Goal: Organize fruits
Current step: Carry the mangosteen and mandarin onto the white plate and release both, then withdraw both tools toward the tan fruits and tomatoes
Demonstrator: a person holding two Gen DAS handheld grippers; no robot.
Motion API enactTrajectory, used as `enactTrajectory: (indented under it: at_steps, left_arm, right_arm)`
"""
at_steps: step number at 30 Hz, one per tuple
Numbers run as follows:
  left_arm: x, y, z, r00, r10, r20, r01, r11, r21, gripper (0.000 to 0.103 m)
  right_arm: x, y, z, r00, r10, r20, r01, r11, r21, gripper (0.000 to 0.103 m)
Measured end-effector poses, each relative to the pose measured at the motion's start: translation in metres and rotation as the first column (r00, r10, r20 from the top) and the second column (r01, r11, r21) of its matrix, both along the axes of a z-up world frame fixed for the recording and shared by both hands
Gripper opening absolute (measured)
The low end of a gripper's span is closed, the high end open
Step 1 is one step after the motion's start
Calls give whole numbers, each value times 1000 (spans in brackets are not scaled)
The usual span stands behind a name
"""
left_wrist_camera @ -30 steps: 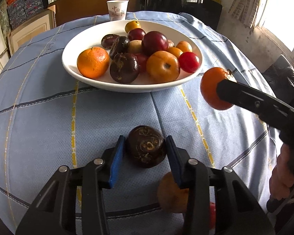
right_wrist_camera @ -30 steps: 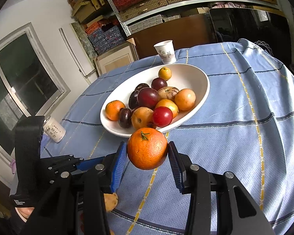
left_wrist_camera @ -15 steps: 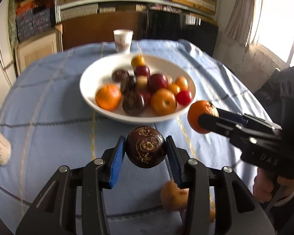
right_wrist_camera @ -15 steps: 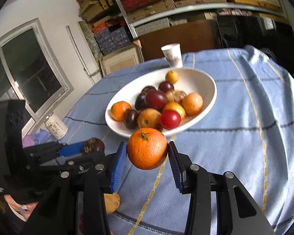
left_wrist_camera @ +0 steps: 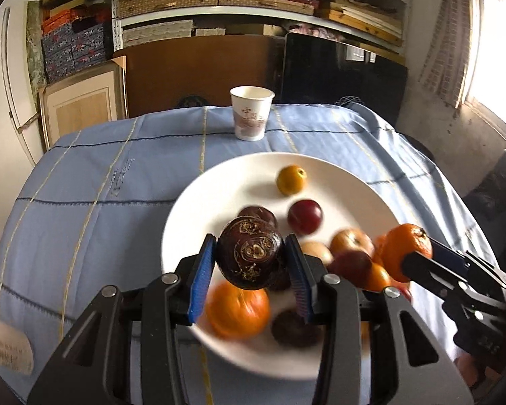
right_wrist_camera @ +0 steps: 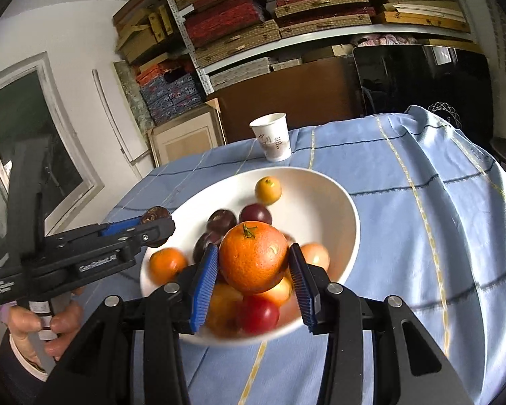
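Note:
My left gripper [left_wrist_camera: 250, 259] is shut on a dark purple passion fruit [left_wrist_camera: 251, 259] with pale scars, held in the air over the near left part of the white bowl [left_wrist_camera: 219, 189]. In the right wrist view my right gripper [right_wrist_camera: 253, 263] is shut on an orange [right_wrist_camera: 253, 257] with a green stem, above the bowl's [right_wrist_camera: 324, 199] near side. The bowl holds several fruits: oranges, red plums, dark passion fruits and a small yellow citrus [left_wrist_camera: 291, 179]. Each gripper shows in the other's view, the right gripper [left_wrist_camera: 418, 260] with its orange [left_wrist_camera: 407, 249] at right, the left gripper [right_wrist_camera: 151, 227] at left.
A white paper cup [left_wrist_camera: 251, 113] stands behind the bowl on the blue tablecloth [left_wrist_camera: 94, 195]. A pale bottle [left_wrist_camera: 6, 347] lies at the near left edge. Shelves with stacked boxes, a brown board and a dark panel stand behind the table. A hand [right_wrist_camera: 40, 324] grips the left tool.
Both grippers rose and moved forward from the table's near side to above the bowl, carrying the passion fruit and the orange. The loose fruits near the table's front edge dropped out of view.

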State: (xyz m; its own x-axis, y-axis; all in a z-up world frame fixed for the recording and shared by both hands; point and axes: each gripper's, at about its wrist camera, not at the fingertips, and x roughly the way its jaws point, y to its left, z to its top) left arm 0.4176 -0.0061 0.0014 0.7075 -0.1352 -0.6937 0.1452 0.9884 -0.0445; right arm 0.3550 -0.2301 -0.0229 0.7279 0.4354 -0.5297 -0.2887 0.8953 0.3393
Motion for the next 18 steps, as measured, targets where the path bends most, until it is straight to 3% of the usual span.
enactTrajectory:
  at_steps: [3, 4, 6, 8, 18]
  left_arm:
    - [12, 2, -1, 1000, 23, -3, -23, 1000, 14, 46]
    - [13, 3, 0, 999, 33, 0, -33, 999, 22, 71]
    - [7, 6, 6, 997, 76, 34, -78, 996, 40, 95]
    - [-4, 6, 16, 994, 79, 74, -83, 995, 49, 95]
    - [-66, -2, 41, 990, 71, 120, -81, 993, 88, 95]
  right_arm:
    - [15, 2, -3, 1000, -2, 1, 2, 1000, 4, 45]
    - [19, 2, -4, 1000, -6, -5, 6, 1000, 5, 49]
    - [23, 1, -3, 1000, -10, -3, 10, 1000, 24, 57]
    - [20, -1, 3, 1000, -10, 12, 9, 999, 36, 57]
    - [-30, -3, 34, 996, 28, 79, -32, 998, 55, 63]
